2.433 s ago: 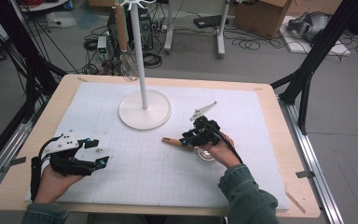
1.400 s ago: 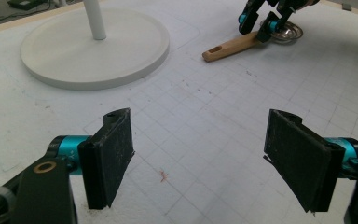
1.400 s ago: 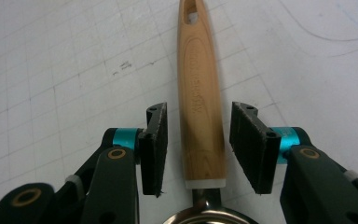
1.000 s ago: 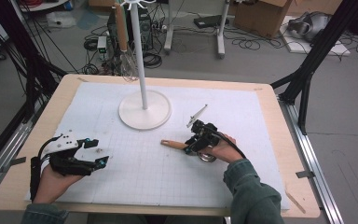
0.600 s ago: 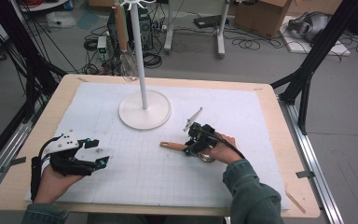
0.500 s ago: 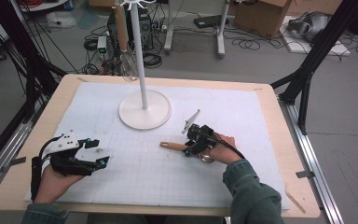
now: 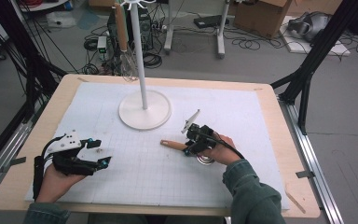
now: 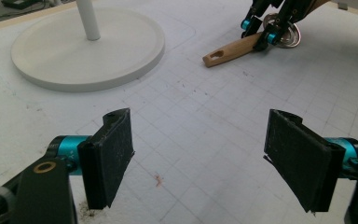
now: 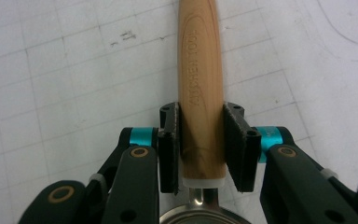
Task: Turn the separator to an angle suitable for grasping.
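A utensil with a wooden handle (image 7: 172, 145) (image 9: 200, 70) and a metal bowl (image 7: 205, 160) lies on the white grid mat (image 7: 144, 186), right of centre. My right gripper (image 7: 192, 143) (image 9: 201, 121) straddles the handle just ahead of the bowl. Its jaws have just been closing, and both pads now touch the wood, so it is shut on the handle. My left gripper (image 7: 101, 153) (image 8: 200, 158) rests at the mat's left with its jaws wide open and nothing between them. In the left gripper view, the right gripper (image 8: 258, 31) grips the handle (image 8: 233, 49) at the far side.
A white stand with a round base (image 7: 144, 111) (image 8: 88, 51) and a thin pole (image 7: 137, 56) rises at the back centre. A whisk (image 7: 123, 42) hangs from its top. The wooden table edge (image 7: 303, 154) frames the mat; cables and boxes lie on the floor beyond.
My right gripper has shifted slightly toward me and to the left over the utensil, and its jaws have closed in on the wooden handle. The left gripper has stayed put.
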Demonstrator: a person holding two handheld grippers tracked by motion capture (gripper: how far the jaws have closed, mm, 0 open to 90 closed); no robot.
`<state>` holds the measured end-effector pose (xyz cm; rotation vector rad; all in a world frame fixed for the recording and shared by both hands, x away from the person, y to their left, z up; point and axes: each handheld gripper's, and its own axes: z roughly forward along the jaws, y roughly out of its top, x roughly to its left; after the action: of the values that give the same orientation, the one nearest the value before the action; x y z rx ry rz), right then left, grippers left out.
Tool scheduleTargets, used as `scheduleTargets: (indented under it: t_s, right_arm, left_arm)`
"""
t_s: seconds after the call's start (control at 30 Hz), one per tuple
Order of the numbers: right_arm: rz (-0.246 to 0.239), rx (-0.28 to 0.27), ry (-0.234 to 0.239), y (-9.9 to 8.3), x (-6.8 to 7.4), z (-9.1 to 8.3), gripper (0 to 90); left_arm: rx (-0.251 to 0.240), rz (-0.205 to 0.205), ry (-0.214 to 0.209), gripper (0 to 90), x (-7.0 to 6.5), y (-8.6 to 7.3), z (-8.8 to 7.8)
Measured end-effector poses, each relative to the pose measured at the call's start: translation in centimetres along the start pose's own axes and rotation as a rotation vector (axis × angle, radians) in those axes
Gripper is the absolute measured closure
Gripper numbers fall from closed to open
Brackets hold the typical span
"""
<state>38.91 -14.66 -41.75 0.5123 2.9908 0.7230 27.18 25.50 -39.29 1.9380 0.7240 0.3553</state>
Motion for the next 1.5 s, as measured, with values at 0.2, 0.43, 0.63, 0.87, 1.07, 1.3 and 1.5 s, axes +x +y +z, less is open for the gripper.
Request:
scheduleTargets:
  t_s: [0.2, 0.43, 0.63, 0.87, 1.07, 1.3, 1.5]
  right_arm:
    - [0.008, -0.002, 0.001, 0.1, 0.2, -0.2, 70.0]
    - [0.004, 0.022, -0.019, 0.4, 0.6, -0.4, 70.0]
    - [-0.006, 0.043, -0.028, 0.6, 0.9, -0.6, 69.8]
    - [-0.003, 0.052, -0.025, 0.7, 1.2, -0.5, 70.1]
    - [0.026, 0.053, -0.004, 0.5, 0.7, -0.3, 69.4]
    - [0.027, 0.069, 0.001, 0.5, 0.8, 0.1, 68.7]
    - [0.027, 0.075, -0.006, 0.6, 1.0, 0.1, 70.0]
  left_arm:
    - [-0.003, -0.002, 0.005, 23.9, 0.0, 0.0, -0.2]
    - [-0.006, 0.000, 0.005, 23.9, 0.0, 0.0, -0.2]
    - [-0.009, 0.002, 0.003, 23.9, 0.0, 0.1, -0.3]
    - [-0.016, 0.000, 0.003, 23.9, 0.0, 0.2, -0.4]
    - [-0.015, -0.001, 0.003, 23.9, 0.0, 0.1, -0.3]
    - [-0.014, 0.003, -0.001, 23.9, -0.1, 0.2, -0.2]
    - [-0.016, -0.002, -0.003, 24.0, -0.1, 0.2, -0.1]
